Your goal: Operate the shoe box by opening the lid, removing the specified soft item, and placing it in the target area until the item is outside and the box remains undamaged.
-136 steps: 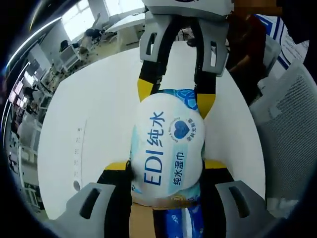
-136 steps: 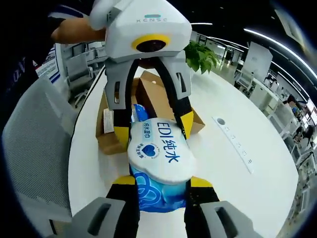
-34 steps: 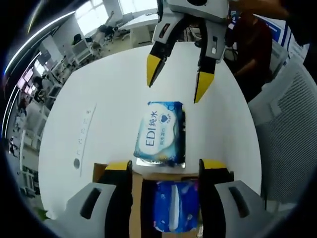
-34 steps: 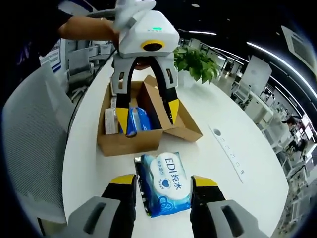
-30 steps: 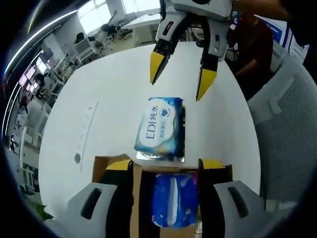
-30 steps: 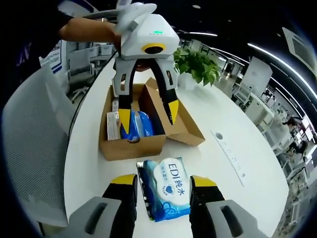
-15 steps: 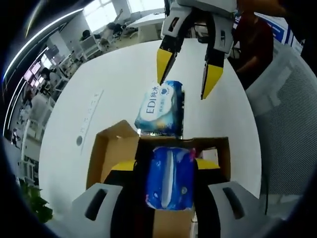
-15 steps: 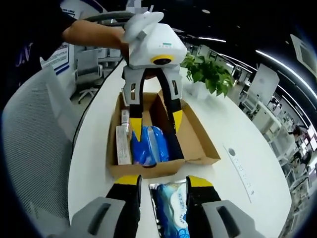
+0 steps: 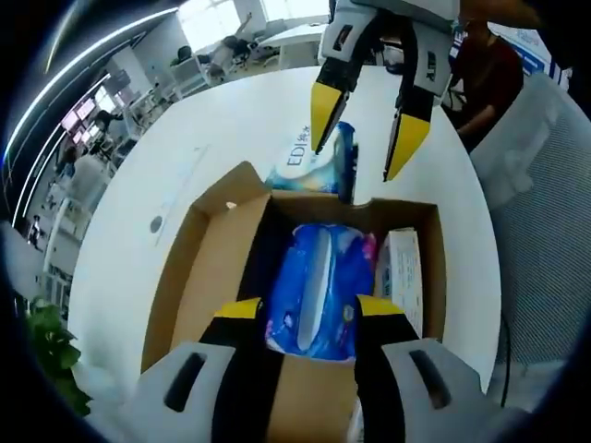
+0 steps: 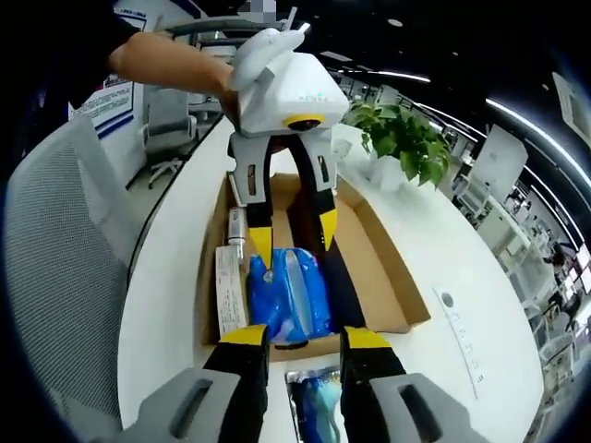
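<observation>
Both grippers have come back from the table over the open shoe box since the wipes pack was let go; it now lies outside the box. Left gripper: jaws apart, nothing between them, yellow tips poised over the blue soft pack lying inside the box. Right gripper: jaws apart too, empty, tips at the near box wall. In the right gripper view the left gripper hangs over the blue pack, held by a hand. White "EDI" wipes pack rests on the white table just beside the far box wall; in the right gripper view it shows between the jaws. A thin white carton stands along the box side next to the blue pack. Potted plant further back on the table; grey mesh chair beside it
</observation>
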Available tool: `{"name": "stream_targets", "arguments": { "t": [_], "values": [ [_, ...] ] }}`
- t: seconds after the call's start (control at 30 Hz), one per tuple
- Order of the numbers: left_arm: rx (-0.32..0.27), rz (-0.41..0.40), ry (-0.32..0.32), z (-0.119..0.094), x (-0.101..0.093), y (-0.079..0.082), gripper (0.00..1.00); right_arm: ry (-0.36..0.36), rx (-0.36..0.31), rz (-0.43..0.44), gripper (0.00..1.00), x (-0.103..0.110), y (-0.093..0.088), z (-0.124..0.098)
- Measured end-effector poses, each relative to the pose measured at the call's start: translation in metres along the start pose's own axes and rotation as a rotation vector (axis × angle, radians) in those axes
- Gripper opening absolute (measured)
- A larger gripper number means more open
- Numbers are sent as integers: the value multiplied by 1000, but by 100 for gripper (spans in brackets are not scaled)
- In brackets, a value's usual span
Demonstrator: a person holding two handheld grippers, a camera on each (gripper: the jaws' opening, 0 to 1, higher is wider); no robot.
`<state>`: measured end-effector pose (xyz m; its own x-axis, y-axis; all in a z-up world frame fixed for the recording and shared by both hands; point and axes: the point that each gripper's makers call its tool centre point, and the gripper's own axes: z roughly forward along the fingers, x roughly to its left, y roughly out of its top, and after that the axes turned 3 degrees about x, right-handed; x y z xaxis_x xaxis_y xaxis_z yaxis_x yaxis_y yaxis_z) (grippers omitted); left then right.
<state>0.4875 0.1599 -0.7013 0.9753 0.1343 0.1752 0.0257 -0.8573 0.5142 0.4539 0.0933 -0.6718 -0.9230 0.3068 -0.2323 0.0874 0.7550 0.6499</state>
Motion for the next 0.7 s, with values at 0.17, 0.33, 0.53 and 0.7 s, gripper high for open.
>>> {"name": "stream_targets", "arguments": {
  "t": [0.17, 0.33, 0.53, 0.7],
  "values": [
    [-16, -23, 20, 1, 1, -10, 36, 2, 5, 0, 23, 5, 2, 14],
    [-24, -58, 36, 3, 1, -19, 35, -14, 14, -1, 20, 3, 2, 25],
    [-33, -80, 35, 6, 0, -23, 32, -45, 50, -11, 18, -1, -3, 40],
    [-16, -77, 38, 15, 0, -25, 27, -82, 107, -44, 14, -6, -12, 52]
  ]
}}
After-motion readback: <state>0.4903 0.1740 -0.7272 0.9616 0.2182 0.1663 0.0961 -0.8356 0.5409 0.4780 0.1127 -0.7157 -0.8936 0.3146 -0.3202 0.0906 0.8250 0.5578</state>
